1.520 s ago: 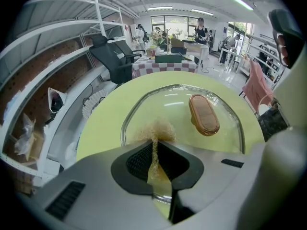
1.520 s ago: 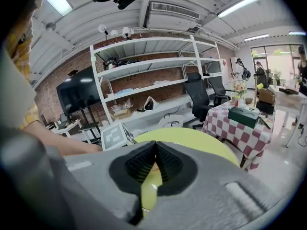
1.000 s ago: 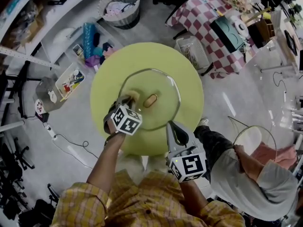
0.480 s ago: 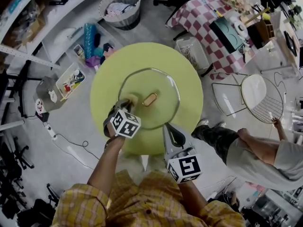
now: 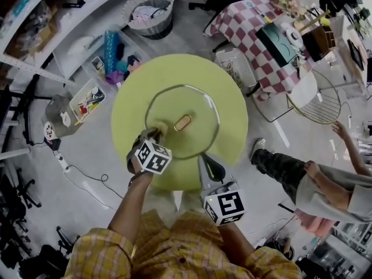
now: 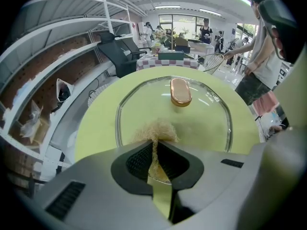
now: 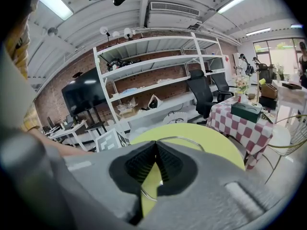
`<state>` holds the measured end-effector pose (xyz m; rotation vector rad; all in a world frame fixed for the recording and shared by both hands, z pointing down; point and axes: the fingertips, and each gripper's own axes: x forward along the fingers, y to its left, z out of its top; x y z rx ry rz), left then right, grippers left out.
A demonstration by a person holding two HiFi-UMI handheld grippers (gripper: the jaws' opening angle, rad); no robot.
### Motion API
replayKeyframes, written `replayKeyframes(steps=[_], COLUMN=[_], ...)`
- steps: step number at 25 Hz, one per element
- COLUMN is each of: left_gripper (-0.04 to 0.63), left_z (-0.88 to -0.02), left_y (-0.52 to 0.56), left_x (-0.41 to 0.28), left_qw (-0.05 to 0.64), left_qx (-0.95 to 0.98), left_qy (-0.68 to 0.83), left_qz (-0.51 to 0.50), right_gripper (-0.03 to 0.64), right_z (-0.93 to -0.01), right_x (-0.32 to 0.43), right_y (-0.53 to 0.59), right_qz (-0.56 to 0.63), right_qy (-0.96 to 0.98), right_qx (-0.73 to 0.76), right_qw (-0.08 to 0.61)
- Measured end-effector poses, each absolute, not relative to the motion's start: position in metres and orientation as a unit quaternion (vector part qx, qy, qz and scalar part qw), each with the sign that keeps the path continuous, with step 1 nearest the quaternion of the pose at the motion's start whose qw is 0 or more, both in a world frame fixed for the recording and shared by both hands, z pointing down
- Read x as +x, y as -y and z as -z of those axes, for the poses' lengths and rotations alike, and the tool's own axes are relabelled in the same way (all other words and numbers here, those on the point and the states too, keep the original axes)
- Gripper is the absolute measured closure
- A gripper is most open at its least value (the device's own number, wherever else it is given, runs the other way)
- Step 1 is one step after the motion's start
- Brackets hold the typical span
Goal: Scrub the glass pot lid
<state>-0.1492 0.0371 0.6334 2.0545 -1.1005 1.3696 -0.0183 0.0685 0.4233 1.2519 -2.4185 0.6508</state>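
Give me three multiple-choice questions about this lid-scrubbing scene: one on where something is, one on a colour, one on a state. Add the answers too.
1. Where is the scrubber?
A. On the glass pot lid
B. In a sink
C. Inside a drawer

2. What colour is the round table?
A. Red
B. Yellow-green
C. Black

3. What state is the left tool in?
A. Wide open and empty
B. Shut on the scrubber
C. Shut on a spoon

Answers:
1 A, the tan fibrous scrubber rests on the glass just inside the lid's near rim.
2 B, yellow-green shows all around the lid in the head view.
3 B, in the left gripper view the jaws meet on the scrubber's fibres.
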Motion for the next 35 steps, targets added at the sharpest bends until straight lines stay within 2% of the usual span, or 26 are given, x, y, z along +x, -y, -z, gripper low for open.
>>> replayKeyframes(steps=[21, 35], left_gripper=[0.561, 0.561], left_z=[-0.629, -0.528], left_y=[-0.077, -0.055], left_x=[-0.137, -0.132], left_qw=[0.249, 0.260], left_qx=[0.747, 0.781], left_qy=[0.383, 0.448], left_qz=[-0.483, -0.348], right_gripper=[0.620, 0.620], right_z=[-0.411, -0.378], right_x=[-0.016, -0.028], right_y=[-0.068, -0.059], right_qz=[-0.232, -0.214], right_qy=[0.853, 0.855], right_qx=[0.440, 0.444], right_qw=[0.162, 0.164])
